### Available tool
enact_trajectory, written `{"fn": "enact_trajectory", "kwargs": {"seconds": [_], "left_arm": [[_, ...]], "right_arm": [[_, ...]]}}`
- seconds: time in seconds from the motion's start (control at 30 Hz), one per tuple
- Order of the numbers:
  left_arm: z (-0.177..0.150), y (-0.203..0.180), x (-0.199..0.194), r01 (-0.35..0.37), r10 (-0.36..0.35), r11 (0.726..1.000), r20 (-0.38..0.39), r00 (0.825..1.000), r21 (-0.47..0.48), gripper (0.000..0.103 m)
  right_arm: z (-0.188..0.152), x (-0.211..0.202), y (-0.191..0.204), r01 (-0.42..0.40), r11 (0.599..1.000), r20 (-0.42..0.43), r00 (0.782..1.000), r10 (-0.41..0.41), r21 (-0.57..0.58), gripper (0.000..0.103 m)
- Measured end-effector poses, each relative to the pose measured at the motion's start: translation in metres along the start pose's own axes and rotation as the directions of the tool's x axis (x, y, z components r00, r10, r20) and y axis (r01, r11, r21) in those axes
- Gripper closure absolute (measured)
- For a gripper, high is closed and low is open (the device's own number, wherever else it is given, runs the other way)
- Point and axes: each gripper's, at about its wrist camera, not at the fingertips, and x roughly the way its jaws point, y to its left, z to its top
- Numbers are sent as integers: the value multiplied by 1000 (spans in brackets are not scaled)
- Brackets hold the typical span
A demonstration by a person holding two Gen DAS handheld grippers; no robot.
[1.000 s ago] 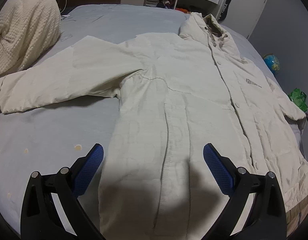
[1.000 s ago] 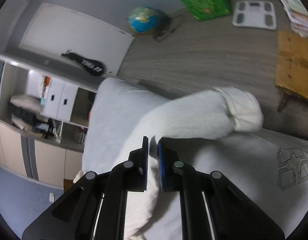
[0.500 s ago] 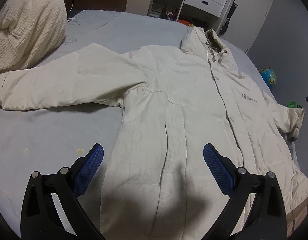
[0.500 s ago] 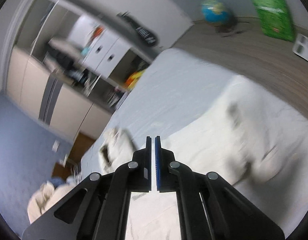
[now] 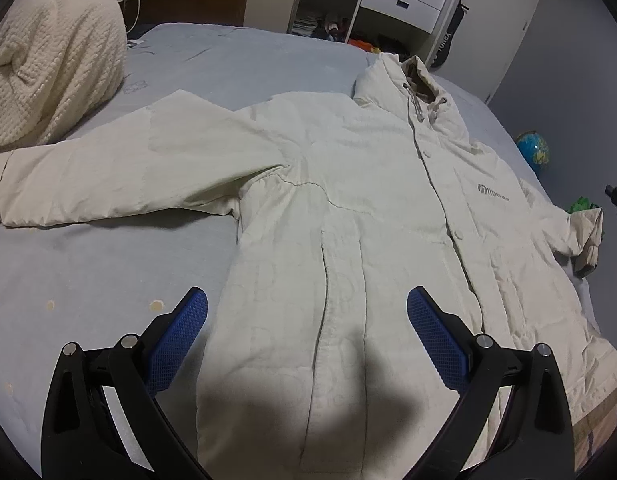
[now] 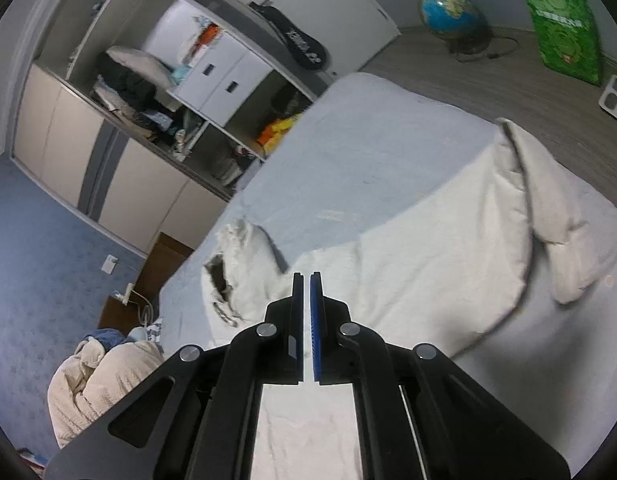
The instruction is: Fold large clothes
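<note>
One jacket (image 5: pixel 348 208); two grippers, left gripper (image 5: pixel 307 312) agape

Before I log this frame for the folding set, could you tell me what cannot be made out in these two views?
- Left wrist view: the jacket hem, cut off by the bottom edge and shadowed under the open left gripper.
- Left wrist view: the chest logo wording, too small.
- Right wrist view: whether the closed right gripper pinches any fabric; its own fingers hide the gap.
- Left wrist view: the left cuff, cut off by the edge.

Coat (image 5: pixel 348 208) lies spread on bed (image 5: pixel 88 280); blanket (image 5: pixel 48 52) behind its sleeve.
</note>
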Motion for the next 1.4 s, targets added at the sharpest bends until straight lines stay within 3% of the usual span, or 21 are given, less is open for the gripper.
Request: {"fn": "enact_trajectory", "kwargs": {"seconds": [0.13, 0.2, 0.23, 0.27, 0.37, 0.5, 0.63, 0.77, 0.9, 1.07, 1.17, 1.27, 1.4], "left_arm": [[0, 0, 0, -2, 2, 1000, 1, 1000, -3, 7], [-1, 0, 0, -6, 6, 1000, -1, 1000, -6, 7], [-1, 0, 1, -10, 10, 1000, -3, 1000, -5, 7], [-1, 0, 1, -14, 14, 1000, -4, 1000, -3, 7], [-2, -2, 2, -27, 27, 1000, -8, 1000, 8, 7], [-3, -4, 6, -43, 44, 999, -21, 999, 24, 7], [-4, -6, 10, -63, 64, 997, -36, 997, 40, 7], [-6, -8, 14, -79, 82, 995, -50, 995, 60, 7], [-7, -10, 17, -87, 91, 993, -58, 994, 76, 7], [-8, -11, 21, -89, 95, 992, -68, 993, 84, 7], [-8, -10, 22, -87, 93, 993, -72, 993, 79, 7], [-8, -10, 23, -81, 86, 994, -76, 993, 76, 7], [-8, -9, 21, -67, 72, 995, -68, 995, 67, 7]], "right_arm": [[-4, -2, -43, 60, 996, -21, 998, -59, 71, 97], [-7, -3, -65, 80, 991, -26, 997, -77, 111, 80], [-10, -3, -77, 87, 987, -28, 996, -84, 133, 65], [-12, -5, -92, 98, 982, -24, 995, -95, 159, 56], [-15, -10, -124, 102, 968, 2, 994, -105, 231, 56], [-11, -17, -159, 33, 939, 55, 997, -55, 342, 55], [5, -16, -164, -41, 928, 97, 995, 6, 370, 45], [25, -8, -155, -43, 922, 113, 994, -1, 384, 37], [41, 2, -157, -67, 881, 130, 992, 7, 468, 29], [52, 15, -144, 80, 861, 87, 986, -142, 503, 25], [49, 24, -124, 119, 892, 56, 986, -159, 436, 25], [41, 24, -122, 206, 895, 64, 966, -251, 397, 26], [21, 26, -127, 168, 897, 27, 980, -196, 410, 26]]}}
